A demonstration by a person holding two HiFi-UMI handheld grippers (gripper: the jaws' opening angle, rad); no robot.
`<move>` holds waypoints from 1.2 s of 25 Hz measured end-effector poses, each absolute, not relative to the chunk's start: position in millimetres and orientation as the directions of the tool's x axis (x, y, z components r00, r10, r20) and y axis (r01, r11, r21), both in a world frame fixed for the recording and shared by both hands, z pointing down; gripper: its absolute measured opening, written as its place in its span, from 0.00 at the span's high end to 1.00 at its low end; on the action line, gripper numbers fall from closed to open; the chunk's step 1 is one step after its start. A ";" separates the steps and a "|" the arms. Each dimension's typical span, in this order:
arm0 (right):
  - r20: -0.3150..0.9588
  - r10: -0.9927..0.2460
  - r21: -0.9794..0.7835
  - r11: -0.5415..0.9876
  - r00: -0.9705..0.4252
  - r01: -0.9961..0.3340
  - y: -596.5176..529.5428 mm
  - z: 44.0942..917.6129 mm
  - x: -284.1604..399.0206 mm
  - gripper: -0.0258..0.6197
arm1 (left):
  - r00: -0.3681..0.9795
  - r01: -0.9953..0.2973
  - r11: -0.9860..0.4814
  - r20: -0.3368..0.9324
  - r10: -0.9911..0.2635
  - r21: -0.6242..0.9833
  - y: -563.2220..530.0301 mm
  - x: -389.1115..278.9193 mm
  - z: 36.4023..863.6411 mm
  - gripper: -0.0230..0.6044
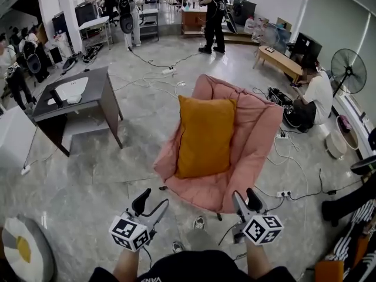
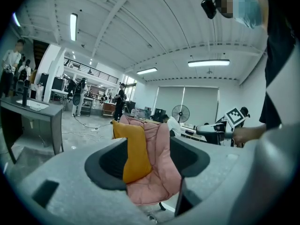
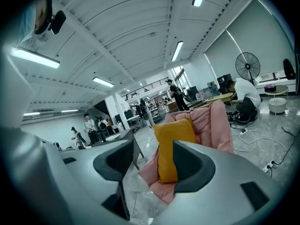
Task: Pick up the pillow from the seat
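A mustard-yellow pillow (image 1: 205, 135) leans upright against the back of a pink padded seat (image 1: 252, 140) in the middle of the floor. Both grippers are held in front of the seat, short of it and apart from the pillow. My left gripper (image 1: 150, 203) is open, nothing between its fingers. My right gripper (image 1: 246, 198) is open and empty too. In the left gripper view the pillow (image 2: 135, 150) and the seat (image 2: 159, 170) show between the jaws at a distance. The right gripper view frames the pillow (image 3: 171, 146) the same way.
A dark grey desk (image 1: 76, 98) stands left of the seat. Cables and a power strip (image 1: 284, 194) lie on the tiled floor to the right. A person sits on the floor (image 1: 311, 101) behind the seat, near a standing fan (image 1: 348, 71). Other people stand farther back.
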State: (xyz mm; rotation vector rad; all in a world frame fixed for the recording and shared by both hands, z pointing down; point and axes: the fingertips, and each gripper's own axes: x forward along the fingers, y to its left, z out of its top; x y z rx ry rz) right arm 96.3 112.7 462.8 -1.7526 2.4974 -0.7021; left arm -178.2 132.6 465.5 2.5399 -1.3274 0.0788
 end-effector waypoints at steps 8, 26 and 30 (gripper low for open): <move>0.233 -0.892 -0.379 0.283 -0.387 -0.881 36.0 467.1 109.8 0.58 | 0.555 -0.830 -0.525 0.177 -0.813 0.188 58.7 -166.9 457.7 0.52; 0.269 -0.889 -0.357 0.266 -0.371 -0.896 -88.2 482.9 200.9 0.58 | 0.583 -0.812 -0.550 0.223 -0.781 0.196 -84.8 -75.3 484.7 0.52; 0.285 -0.885 -0.372 0.251 -0.367 -0.894 -102.1 491.8 206.6 0.58 | 0.580 -0.814 -0.542 0.254 -0.774 0.206 -100.5 -73.4 493.8 0.52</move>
